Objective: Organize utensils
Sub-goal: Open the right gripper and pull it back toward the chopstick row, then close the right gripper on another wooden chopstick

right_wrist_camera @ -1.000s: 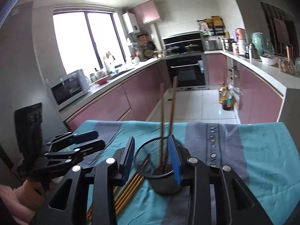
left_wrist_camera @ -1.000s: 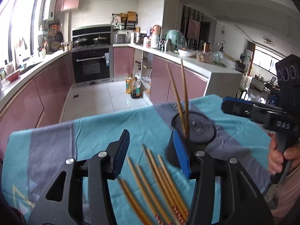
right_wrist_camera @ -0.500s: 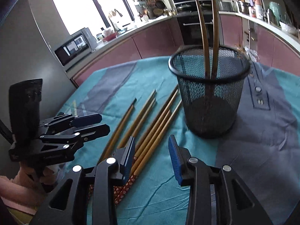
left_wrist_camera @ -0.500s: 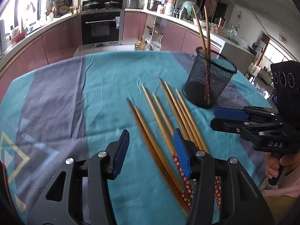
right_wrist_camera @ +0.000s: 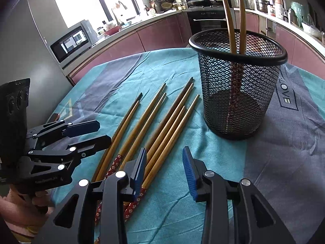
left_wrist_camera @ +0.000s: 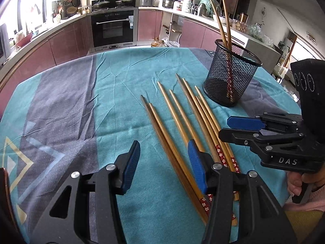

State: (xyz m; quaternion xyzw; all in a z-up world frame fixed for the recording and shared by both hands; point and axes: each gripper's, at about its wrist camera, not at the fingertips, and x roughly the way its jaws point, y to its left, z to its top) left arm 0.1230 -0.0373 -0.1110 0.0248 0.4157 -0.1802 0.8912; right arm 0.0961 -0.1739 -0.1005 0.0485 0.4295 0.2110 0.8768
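Two chopsticks stand in mesh holder; eight loose chopsticks lie on counter beside it, unsorted. My left gripper and right gripper: jaws released, empty, above handle ends.

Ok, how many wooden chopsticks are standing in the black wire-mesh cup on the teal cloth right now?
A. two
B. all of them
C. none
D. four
A: two wooden chopsticks stand in the black wire-mesh cup, while the rest of the chopsticks lie flat on the teal cloth beside it.
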